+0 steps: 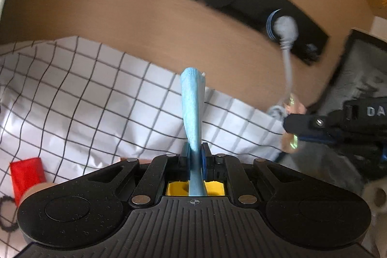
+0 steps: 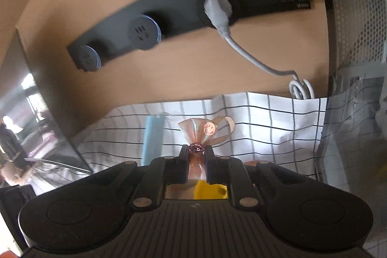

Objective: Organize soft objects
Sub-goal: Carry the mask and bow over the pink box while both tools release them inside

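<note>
My left gripper is shut on a light blue knitted cloth strip that stands up from its jaws; the same blue strip shows at the left of the right wrist view. My right gripper is shut on a peach satin bow bearing a small smiley face, its ribbon loops fanning out above the fingers. In the left wrist view the right gripper comes in from the right edge with the peach bow pinched in it. Both hover over a white cloth with a black grid.
A black power strip runs along the tan wall, with a grey plug and its cable. A red fabric item and a black cord loop lie on the checked cloth at left. A perforated grey bin stands right, a shiny panel left.
</note>
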`<state>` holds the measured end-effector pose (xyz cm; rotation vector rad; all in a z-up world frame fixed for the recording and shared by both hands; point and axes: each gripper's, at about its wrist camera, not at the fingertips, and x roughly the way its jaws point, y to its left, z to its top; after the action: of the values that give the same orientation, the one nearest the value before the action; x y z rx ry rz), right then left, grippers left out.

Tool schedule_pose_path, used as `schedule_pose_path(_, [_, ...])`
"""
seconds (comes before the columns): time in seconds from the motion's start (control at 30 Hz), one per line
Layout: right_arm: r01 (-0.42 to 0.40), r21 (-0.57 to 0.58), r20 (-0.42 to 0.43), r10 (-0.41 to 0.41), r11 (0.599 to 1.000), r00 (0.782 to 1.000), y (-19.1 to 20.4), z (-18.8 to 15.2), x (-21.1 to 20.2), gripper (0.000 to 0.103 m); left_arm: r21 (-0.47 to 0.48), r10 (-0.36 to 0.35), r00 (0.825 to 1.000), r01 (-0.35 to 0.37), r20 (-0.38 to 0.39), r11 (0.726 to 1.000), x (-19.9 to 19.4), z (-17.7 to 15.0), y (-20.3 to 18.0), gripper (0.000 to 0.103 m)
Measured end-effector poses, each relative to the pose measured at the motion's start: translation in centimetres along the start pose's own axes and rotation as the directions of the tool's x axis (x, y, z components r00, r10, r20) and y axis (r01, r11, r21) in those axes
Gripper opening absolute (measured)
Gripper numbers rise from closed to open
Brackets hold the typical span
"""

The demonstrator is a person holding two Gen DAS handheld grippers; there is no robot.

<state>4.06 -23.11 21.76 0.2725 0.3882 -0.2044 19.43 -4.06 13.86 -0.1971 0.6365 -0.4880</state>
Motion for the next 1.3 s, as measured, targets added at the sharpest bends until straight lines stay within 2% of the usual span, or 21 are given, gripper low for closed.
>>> schedule_pose_path(0.07, [0.011,-0.005,-0.006,-0.011,1.0,1.0,-0.3,-0.7,0.8,0.012,0.003,0.006,0.999,-0.006,-0.034,1.0,1.4,-0.7,0.1,0.011])
schedule_pose_path(0.17, [0.009,0.012,-0.032,-0.009,1.0,0.999,-1.1,-2.0,1.5,0.012,0.058,0.019,0.993,-0.013,-0.114,0.998,2.8,-2.0,-0.1,0.011])
schedule_pose_path(0.23, [0.006,0.022,-0.055,-0.005,1.0,0.998,-1.5,-2.7,2.0,0.012,0.1,0.035,0.985,-0.018,-0.168,0.995,3.3,-2.6,-0.3,0.011])
schedule_pose_path(0.3, [0.006,0.019,-0.069,-0.005,1.0,0.998,-1.6,-3.3,2.3,0.012,0.144,0.071,0.974,-0.041,-0.213,0.989,3.6,-3.3,-0.6,0.016])
schedule_pose_path(0.37, [-0.002,0.021,-0.077,0.004,1.0,0.997,-1.7,-3.9,2.5,0.012,0.18,0.083,0.971,-0.043,-0.224,0.983,3.7,-4.1,-0.7,0.018])
schedule_pose_path(0.47, [-0.02,0.025,-0.094,0.022,0.999,0.995,-1.9,-4.7,2.9,0.012,0.225,0.055,0.963,0.006,-0.263,0.974,3.7,-4.9,-0.6,0.019])
schedule_pose_path(0.53, [-0.034,0.025,-0.115,0.037,0.999,0.993,-1.7,-4.8,3.5,0.012,0.258,0.069,0.962,0.002,-0.264,0.966,3.6,-5.3,-0.7,0.019])
schedule_pose_path(0.6, [-0.083,0.037,-0.123,0.087,0.996,0.989,-1.5,-4.8,4.1,0.012,0.284,0.087,0.964,-0.012,-0.252,0.959,3.3,-5.5,-0.9,0.02])
schedule_pose_path(0.67, [-0.143,0.082,-0.147,0.154,0.986,0.977,-1.6,-4.8,5.5,0.012,0.295,0.095,0.963,-0.017,-0.253,0.955,3.0,-5.7,-1.0,0.02])
schedule_pose_path(0.77, [-0.214,0.19,-0.229,0.255,0.958,0.939,-2.2,-5.1,9.4,0.012,0.315,0.105,0.961,-0.02,-0.256,0.949,3.0,-5.8,-1.1,0.02])
schedule_pose_path(0.8, [-0.21,0.218,-0.267,0.265,0.953,0.926,-2.5,-5.3,10.9,0.012,0.324,0.111,0.962,-0.024,-0.25,0.946,2.9,-5.9,-1.2,0.02])
schedule_pose_path(0.87, [-0.133,0.249,-0.337,0.214,0.959,0.917,-3.3,-6.0,13.2,0.013,0.33,0.121,0.962,-0.034,-0.246,0.943,2.8,-5.8,-1.1,0.02])
schedule_pose_path(0.93, [-0.084,0.258,-0.35,0.174,0.963,0.92,-4.1,-6.7,14.1,0.011,0.316,0.125,0.961,-0.043,-0.245,0.948,2.6,-5.5,-0.9,0.021])
schedule_pose_path(1.03, [-0.088,0.284,-0.343,0.187,0.955,0.92,-4.7,-6.9,14.0,0.01,0.28,0.129,0.966,-0.063,-0.224,0.958,1.3,-4.5,-0.5,0.021])
schedule_pose_path(1.17, [-0.061,0.226,-0.333,0.135,0.972,0.933,-3.8,-7.1,13.7,0.01,0.247,0.089,0.981,-0.044,-0.174,0.968,-1.0,-3.3,-0.5,0.021])
schedule_pose_path(1.23, [-0.051,0.203,-0.323,0.116,0.978,0.939,-3.4,-7.0,13.3,0.011,0.227,0.055,0.979,-0.009,-0.195,0.974,-1.2,-3.0,-0.6,0.021])
schedule_pose_path(1.3, [-0.047,0.193,-0.306,0.105,0.98,0.946,-3.4,-6.6,12.7,0.013,0.23,0.067,0.97,-0.012,-0.235,0.973,-0.6,-3.1,-0.7,0.021])
